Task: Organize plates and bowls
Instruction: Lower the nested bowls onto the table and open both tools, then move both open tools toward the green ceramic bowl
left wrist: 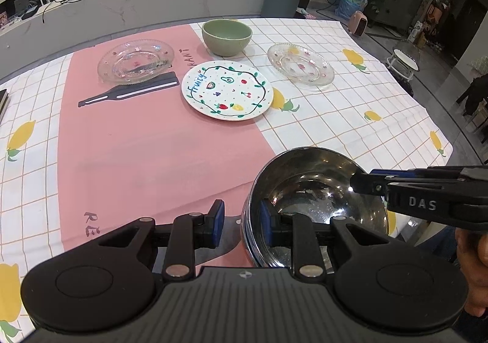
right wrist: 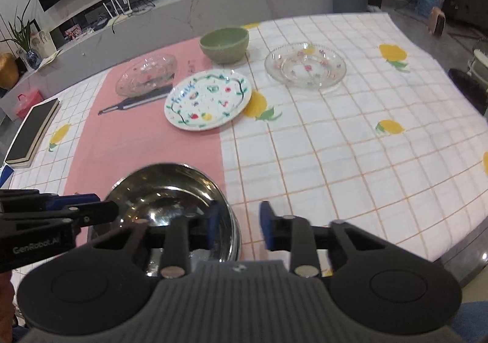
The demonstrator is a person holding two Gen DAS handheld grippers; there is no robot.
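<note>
Steel bowl (left wrist: 311, 190) at the near edge of the table, standing upright on the checked tablecloth (left wrist: 335, 129) where its pink panel meets the white. We found it well apart from the other ware: a green bowl (left wrist: 227, 36), a painted plate (left wrist: 227, 90) and two glass plates (left wrist: 135, 61) (left wrist: 300, 64) lay toward the far side.

The left gripper (left wrist: 241, 221) straddled the bowl's wall on one side, one pad inside and one outside. Its jaws stood apart, and a strip of cloth showed between the outer pad and the wall. The right gripper (right wrist: 237, 221) straddled the opposite wall in the same way. Its outer pad was likewise clear of the metal, so we read neither claw as clamped on the bowl.

We judged the bowl to be rigid, fairly light and in no danger of breaking. Its polished, curved wall looked slippery, however, and a pinch placed low on the curve would probably slide upward. The rim seemed the better hold: one pad inside, one outside, closed squarely across the lip. A bowl gripped at one side would tend to swing about the pads, so we thought an opposed hold by both grippers the steadier. The glass plates we expected to be brittle and hard to get under, since they lay flat on the cloth.
</note>
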